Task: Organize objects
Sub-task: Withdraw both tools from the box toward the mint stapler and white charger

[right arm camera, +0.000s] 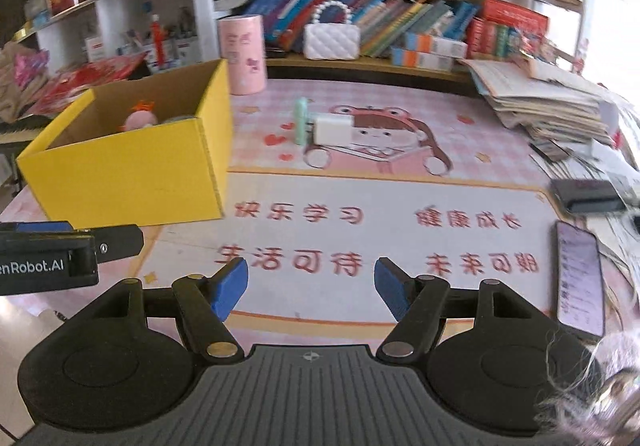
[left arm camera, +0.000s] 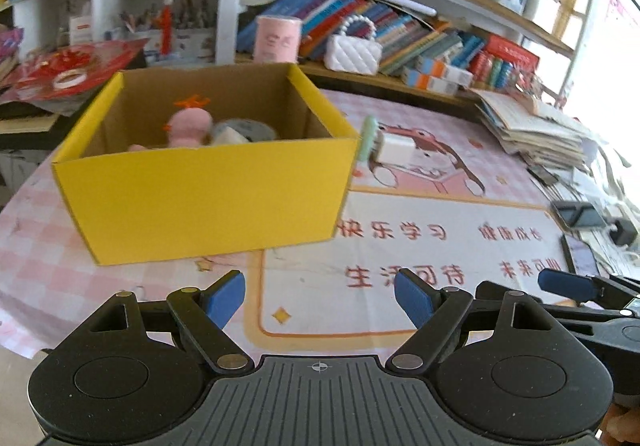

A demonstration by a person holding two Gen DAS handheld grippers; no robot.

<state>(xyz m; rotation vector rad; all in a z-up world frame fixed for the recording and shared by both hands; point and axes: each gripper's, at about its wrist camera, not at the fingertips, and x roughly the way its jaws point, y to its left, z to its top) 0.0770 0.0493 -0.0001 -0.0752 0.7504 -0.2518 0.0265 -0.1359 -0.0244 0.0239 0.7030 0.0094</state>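
Though claw (right arm camera: 311, 292) empty, charger (right arm camera: 334, 129) ahead

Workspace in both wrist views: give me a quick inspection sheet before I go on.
Surface: pink cartoon desk mat, mostly bare in the middle.
Job's things: yellow cardboard box holds a pink plush toy; mint green stick and white charger block lie together on the mat, outside the box.
Clutter: smartphone, paper stack, pink canister.
Grippers: left gripper and right gripper open, empty.
Cables: nothing seen.
Surroundings: bookshelves, white quilted purse.
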